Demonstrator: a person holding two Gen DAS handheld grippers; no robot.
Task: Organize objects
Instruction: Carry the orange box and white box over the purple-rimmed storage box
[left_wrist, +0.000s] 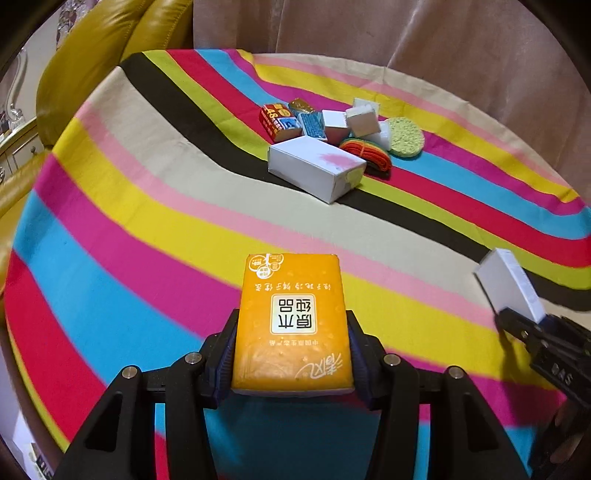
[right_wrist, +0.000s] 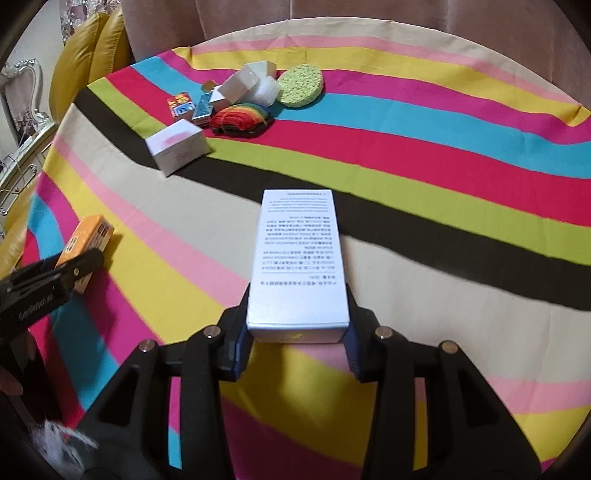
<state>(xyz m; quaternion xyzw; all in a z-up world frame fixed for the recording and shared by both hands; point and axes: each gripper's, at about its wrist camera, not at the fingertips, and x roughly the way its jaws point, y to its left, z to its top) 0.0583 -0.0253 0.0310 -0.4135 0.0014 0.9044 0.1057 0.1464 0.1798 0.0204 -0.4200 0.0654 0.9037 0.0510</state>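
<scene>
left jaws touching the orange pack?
Touching. Left wrist view: left gripper jaws press both sides of the orange tissue pack.

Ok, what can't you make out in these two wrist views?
- Left wrist view: orange tissue pack, underside hidden; left gripper fingers cover its sides.
- Right wrist view: white printed carton, text too small and blurred.
- Right wrist view: clear plastic item, mostly hidden behind white boxes.
</scene>
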